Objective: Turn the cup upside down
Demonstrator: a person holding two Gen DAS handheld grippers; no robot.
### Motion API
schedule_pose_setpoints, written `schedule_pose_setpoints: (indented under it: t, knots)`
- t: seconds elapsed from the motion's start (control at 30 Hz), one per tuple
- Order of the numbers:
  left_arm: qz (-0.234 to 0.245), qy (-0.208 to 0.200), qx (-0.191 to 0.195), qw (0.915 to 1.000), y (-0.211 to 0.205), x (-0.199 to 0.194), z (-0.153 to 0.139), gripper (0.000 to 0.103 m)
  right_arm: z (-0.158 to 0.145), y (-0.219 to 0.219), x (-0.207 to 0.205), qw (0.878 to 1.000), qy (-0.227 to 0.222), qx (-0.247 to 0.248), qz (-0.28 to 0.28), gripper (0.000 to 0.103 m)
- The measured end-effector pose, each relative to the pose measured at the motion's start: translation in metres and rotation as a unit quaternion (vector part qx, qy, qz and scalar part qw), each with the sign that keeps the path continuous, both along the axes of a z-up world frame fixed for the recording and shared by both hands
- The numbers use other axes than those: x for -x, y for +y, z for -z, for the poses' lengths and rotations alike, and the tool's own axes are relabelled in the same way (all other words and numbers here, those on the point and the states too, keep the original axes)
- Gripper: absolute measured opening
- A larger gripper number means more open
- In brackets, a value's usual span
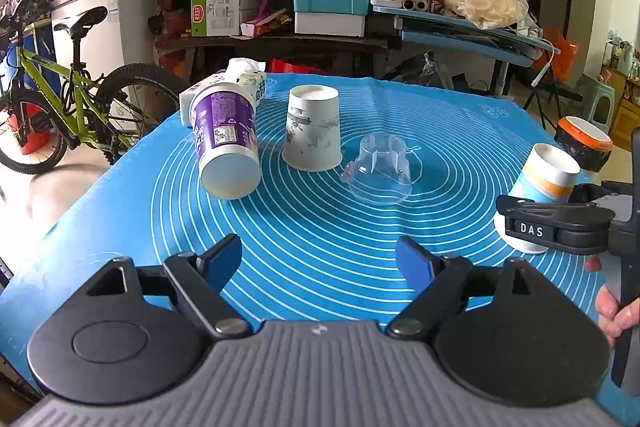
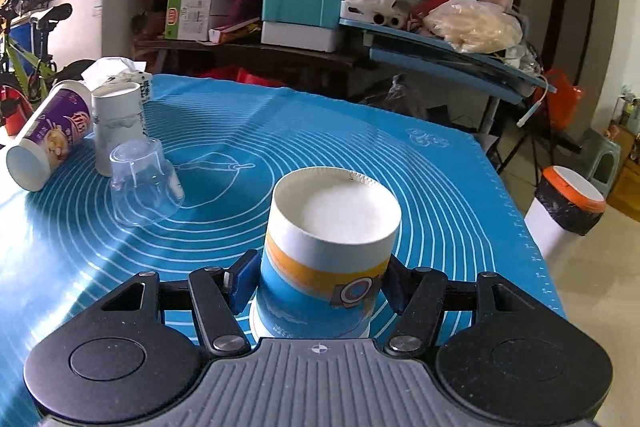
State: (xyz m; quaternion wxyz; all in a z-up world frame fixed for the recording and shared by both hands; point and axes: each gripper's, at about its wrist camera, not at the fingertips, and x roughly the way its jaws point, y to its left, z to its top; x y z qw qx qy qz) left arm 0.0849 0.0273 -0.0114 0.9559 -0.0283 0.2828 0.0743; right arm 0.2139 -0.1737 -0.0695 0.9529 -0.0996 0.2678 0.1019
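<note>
A blue, orange and white paper cup [image 2: 328, 251] stands upside down on the blue mat [image 2: 360, 147], its white base up. My right gripper [image 2: 316, 287] has a finger on each side of it; the left pad [image 2: 242, 287] looks slightly off the wall, and I cannot tell if it grips. The same cup [image 1: 540, 187] and right gripper [image 1: 532, 227] show at the right of the left wrist view. My left gripper [image 1: 320, 263] is open and empty above the mat's near edge [image 1: 120, 227].
A purple cup [image 1: 226, 143] lies on its side at the left. A white printed cup [image 1: 312, 129] and a clear plastic cup [image 1: 380, 169] stand upside down mid-mat. A tissue pack [image 1: 244, 75] lies behind. A bin [image 2: 568, 207] stands right of the table.
</note>
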Motion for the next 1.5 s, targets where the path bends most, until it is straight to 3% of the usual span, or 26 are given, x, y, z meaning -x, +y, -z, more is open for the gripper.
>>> schedule_pose_setpoints:
  t: [0.13,0.3,0.5,0.6,0.73,0.87,1.03,1.5]
  knots:
    - [0.000,0.003,0.002,1.0000,-0.001,0.000,0.000,0.084,-0.001,-0.001,-0.001,1.000,0.000,-0.009,0.006,0.059]
    - [0.002,0.005,0.007,1.0000,-0.003,-0.002,0.000,0.084,-0.002,0.002,0.000,1.000,-0.004,0.011,0.013,0.084]
    - [0.004,0.005,0.011,0.9999,-0.007,-0.001,-0.002,0.084,-0.015,0.000,0.017,1.000,-0.011,-0.003,0.017,0.102]
    - [0.010,0.009,0.002,0.9999,-0.013,0.003,-0.004,0.084,-0.025,-0.004,0.034,0.999,-0.016,-0.010,0.027,0.103]
    - [0.028,0.004,-0.039,0.9989,-0.028,0.015,-0.011,0.084,-0.038,-0.014,0.064,0.997,-0.009,-0.023,0.069,0.103]
    - [0.045,0.007,-0.012,0.9989,-0.032,0.028,-0.016,0.084,-0.055,-0.028,0.102,0.995,-0.008,-0.045,0.086,0.103]
    - [0.068,0.004,-0.019,0.9975,-0.046,0.047,-0.017,0.084,-0.070,-0.051,0.141,0.993,-0.012,-0.080,0.090,0.103]
    - [0.115,-0.007,-0.028,0.9930,-0.065,0.090,-0.025,0.084,-0.073,-0.058,0.212,0.994,-0.014,-0.080,0.079,0.103]
